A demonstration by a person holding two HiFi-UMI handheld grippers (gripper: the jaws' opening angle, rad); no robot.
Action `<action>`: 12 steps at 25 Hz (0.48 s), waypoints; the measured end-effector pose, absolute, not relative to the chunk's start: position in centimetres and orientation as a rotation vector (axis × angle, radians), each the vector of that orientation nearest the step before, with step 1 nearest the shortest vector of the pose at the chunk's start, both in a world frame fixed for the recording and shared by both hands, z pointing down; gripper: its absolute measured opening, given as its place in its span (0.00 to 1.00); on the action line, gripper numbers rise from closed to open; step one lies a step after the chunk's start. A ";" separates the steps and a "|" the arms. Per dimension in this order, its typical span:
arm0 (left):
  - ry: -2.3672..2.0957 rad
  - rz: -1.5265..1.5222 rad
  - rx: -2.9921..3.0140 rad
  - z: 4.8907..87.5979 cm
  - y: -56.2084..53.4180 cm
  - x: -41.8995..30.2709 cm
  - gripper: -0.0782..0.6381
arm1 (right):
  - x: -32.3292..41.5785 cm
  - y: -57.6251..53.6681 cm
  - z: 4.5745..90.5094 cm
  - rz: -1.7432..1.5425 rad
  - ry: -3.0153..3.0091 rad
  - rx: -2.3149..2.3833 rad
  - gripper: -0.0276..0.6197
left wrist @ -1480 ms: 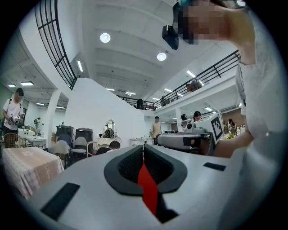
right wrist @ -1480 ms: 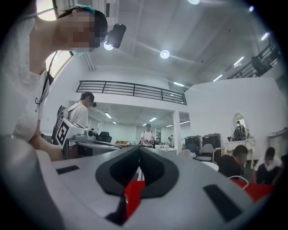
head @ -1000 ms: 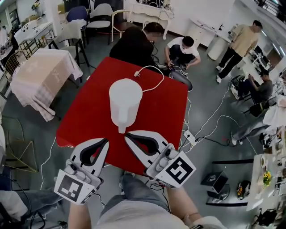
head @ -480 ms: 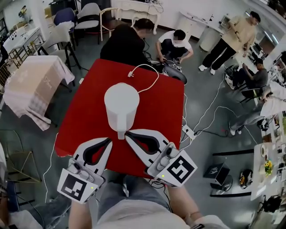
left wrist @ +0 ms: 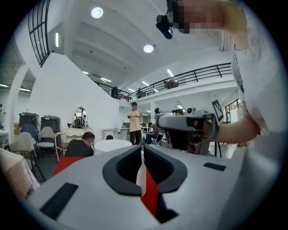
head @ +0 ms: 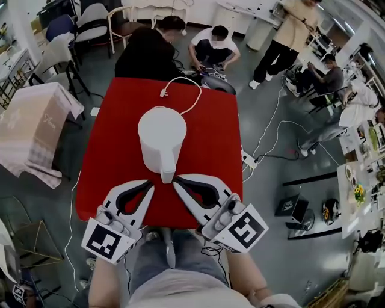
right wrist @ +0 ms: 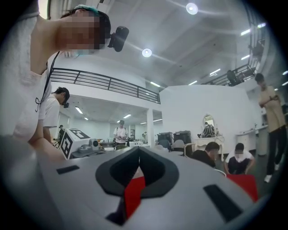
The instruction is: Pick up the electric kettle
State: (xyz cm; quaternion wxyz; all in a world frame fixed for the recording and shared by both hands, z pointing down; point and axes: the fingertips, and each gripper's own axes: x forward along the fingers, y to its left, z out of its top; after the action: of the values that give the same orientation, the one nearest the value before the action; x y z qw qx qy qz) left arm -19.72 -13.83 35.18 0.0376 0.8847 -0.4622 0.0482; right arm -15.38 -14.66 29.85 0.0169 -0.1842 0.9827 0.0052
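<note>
Red table (head: pixel 111 144) holds one white electric kettle (head: pixel 161 133); left hand-held gripper (head: pixel 150 184) and right hand-held gripper (head: pixel 176 180) both pressed together.

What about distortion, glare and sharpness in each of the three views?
Head view: wide-angle bending toward the edges, even soft light, the kettle on the red table is sharp. Left gripper view: strong fisheye with black corners, a ceiling lamp glares. Right gripper view: the same fisheye, another lamp glares.

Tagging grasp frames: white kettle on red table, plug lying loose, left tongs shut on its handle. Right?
No. The left tongs are shut on nothing; the left gripper view shows them empty, near the kettle. The red table and loose plug are right.
</note>
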 end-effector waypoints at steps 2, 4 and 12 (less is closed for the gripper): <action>-1.383 0.152 2.740 35.8 -14.3 -19.9 0.13 | -15.4 -14.6 30.1 0.008 3.051 -0.621 0.05; -1.345 0.174 2.767 36.6 -14.8 -19.9 0.13 | -15.2 -14.6 30.5 -0.003 3.047 -0.674 0.05; -1.200 0.224 2.819 40.5 -16.8 -19.2 0.26 | -14.5 -14.3 32.3 -0.009 3.027 -0.847 0.05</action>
State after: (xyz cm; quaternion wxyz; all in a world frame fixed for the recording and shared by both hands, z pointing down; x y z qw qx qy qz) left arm -19.17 -16.80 40.47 0.0347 0.9172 -0.3903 0.0729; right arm -14.49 -14.31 32.28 -0.0009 -0.2696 0.9630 -0.0030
